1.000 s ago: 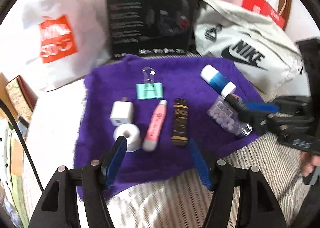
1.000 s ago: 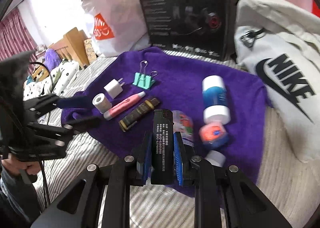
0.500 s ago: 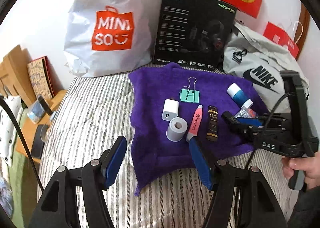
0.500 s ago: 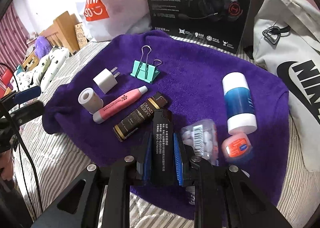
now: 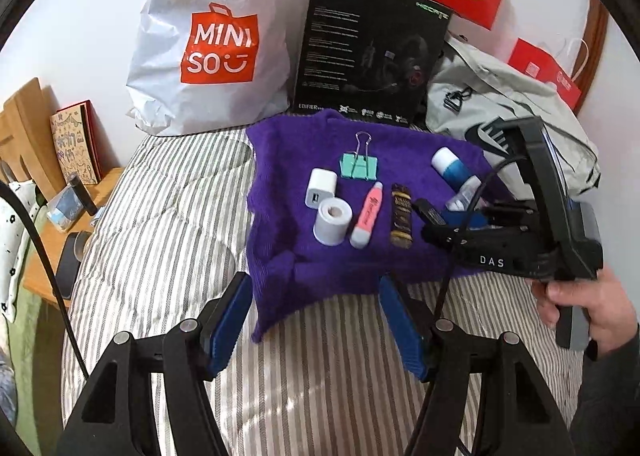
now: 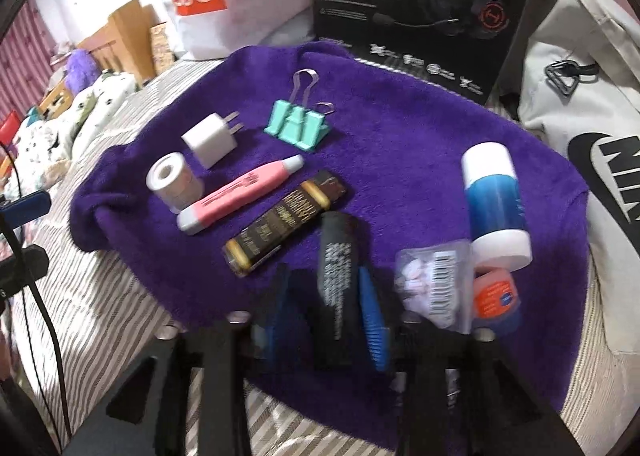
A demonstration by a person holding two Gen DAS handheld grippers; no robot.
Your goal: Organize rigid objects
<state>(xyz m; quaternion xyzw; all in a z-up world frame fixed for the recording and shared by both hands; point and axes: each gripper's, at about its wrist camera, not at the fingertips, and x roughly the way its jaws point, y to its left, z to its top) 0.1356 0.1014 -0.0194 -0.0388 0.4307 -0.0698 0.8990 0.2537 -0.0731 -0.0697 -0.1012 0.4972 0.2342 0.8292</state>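
Note:
On the purple towel (image 6: 400,135) lie a green binder clip (image 6: 298,123), a white charger (image 6: 210,139), a tape roll (image 6: 172,179), a pink pen (image 6: 240,195) and a brown bar (image 6: 284,223). A slim black box (image 6: 338,256) rests right of the bar, between the parted fingers of my right gripper (image 6: 324,280); a gap shows on its left side. My left gripper (image 5: 314,296) hangs open over the striped bedding in front of the towel (image 5: 280,175), holding nothing. It looks onto the right gripper (image 5: 436,221) by the bar (image 5: 402,215).
A blue-and-white bottle (image 6: 496,199), a clear pill box (image 6: 432,288) and an orange-lidded tin (image 6: 496,296) crowd the towel's right side. Behind stand a white shopping bag (image 5: 216,43), a black headset box (image 5: 372,55) and a grey bag (image 5: 500,103). A wooden shelf (image 5: 60,215) lies left.
My right gripper lowered the black box onto the towel beside the brown bar and its fingers spread apart. My left gripper pulled back from the towel and stayed open.

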